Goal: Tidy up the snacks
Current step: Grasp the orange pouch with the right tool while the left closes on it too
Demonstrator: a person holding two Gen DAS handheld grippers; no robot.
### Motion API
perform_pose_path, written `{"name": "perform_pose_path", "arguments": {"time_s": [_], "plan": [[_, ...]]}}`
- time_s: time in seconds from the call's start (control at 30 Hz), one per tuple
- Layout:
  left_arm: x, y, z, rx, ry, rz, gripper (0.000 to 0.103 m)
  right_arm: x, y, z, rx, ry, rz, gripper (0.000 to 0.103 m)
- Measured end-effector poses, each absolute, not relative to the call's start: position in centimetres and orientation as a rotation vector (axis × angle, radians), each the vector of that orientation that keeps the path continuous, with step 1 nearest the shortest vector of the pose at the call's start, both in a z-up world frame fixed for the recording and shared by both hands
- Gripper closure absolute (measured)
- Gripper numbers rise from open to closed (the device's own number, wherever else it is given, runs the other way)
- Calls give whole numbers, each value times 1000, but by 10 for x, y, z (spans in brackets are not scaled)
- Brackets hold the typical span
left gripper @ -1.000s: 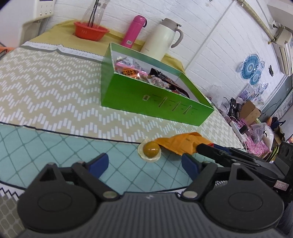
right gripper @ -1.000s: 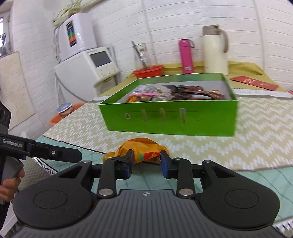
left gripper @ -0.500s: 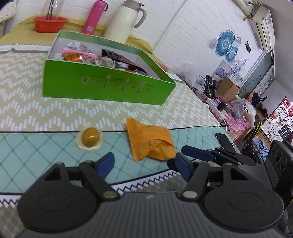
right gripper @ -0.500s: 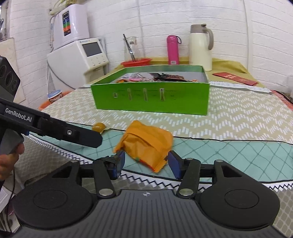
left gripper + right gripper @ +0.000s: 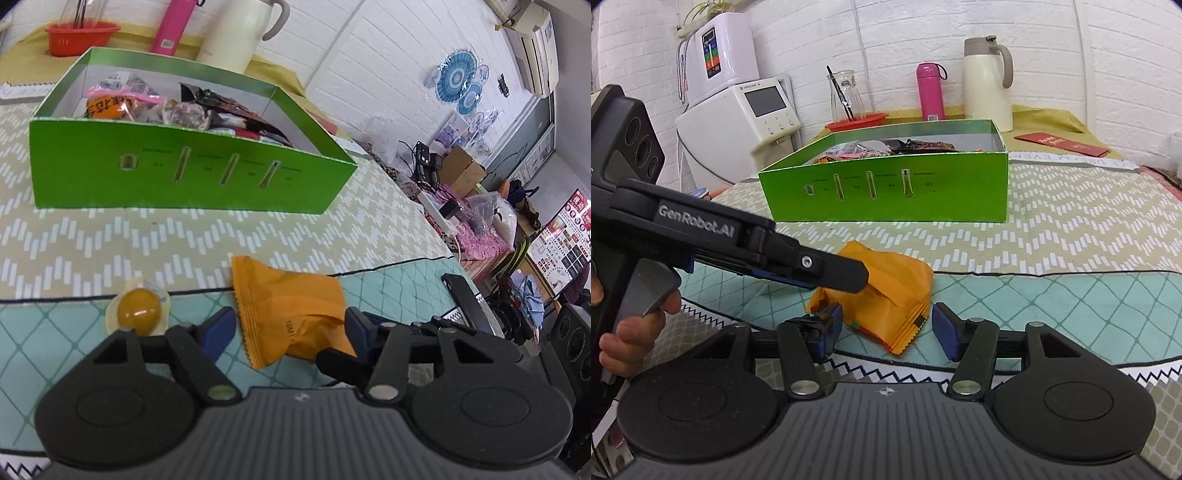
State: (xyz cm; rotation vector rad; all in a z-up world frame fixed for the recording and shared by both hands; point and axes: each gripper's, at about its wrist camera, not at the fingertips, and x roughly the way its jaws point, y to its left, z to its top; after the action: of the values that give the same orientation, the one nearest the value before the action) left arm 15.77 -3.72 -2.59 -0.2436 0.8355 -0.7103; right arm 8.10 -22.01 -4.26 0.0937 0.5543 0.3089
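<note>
Loose snacks: you have two on the table, one orange packet and one round yellow jelly cup.
Packed snacks: several wrappers fill the green box; you cannot count them exactly.
Box count: one, open-topped, with four slot marks printed on its near wall.
Orange packet position: it lies flat across the seam where the chevron cloth meets the teal diamond mat, well apart from the box.
Jelly cup position: it sits just left of the packet on the same seam, apart from it.
Left gripper: its jaws have just been closing; the packet lies between them, and you cannot tell whether the pads press on it yet.
Right gripper: its jaws have just been opening and stand spread, with the packet's crimped end between them and a gap at each pad.
Grippers together: both flank the same packet; the left gripper's finger crosses over the packet's far corner in the right wrist view.
Open room: bare cloth runs between packet and box.
Edges: the mat's zigzag border lies right below both grippers.
Background items: one pink bottle, one cream jug, one red basket.
</note>
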Motion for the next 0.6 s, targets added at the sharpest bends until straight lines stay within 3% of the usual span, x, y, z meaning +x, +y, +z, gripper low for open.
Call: {"name": "perform_pose_path", "arguments": {"time_s": [0.03, 0.27, 0.33, 0.43, 0.6], "plan": [[158, -39, -26, -229, 831, -708, 61, 82, -220, -43, 93, 551, 307, 27], [152, -46, -23, -169, 806, -714, 73, 83, -216, -41, 58, 554, 293, 47], [148, -47, -19, -162, 794, -716, 75, 82, -218, -39, 70, 553, 292, 59], [144, -43, -12, -159, 771, -718, 76, 79, -221, -33, 92, 533, 290, 67], [145, -38, 6, -184, 719, -713, 77, 81, -221, -17, 94, 475, 294, 70]]}}
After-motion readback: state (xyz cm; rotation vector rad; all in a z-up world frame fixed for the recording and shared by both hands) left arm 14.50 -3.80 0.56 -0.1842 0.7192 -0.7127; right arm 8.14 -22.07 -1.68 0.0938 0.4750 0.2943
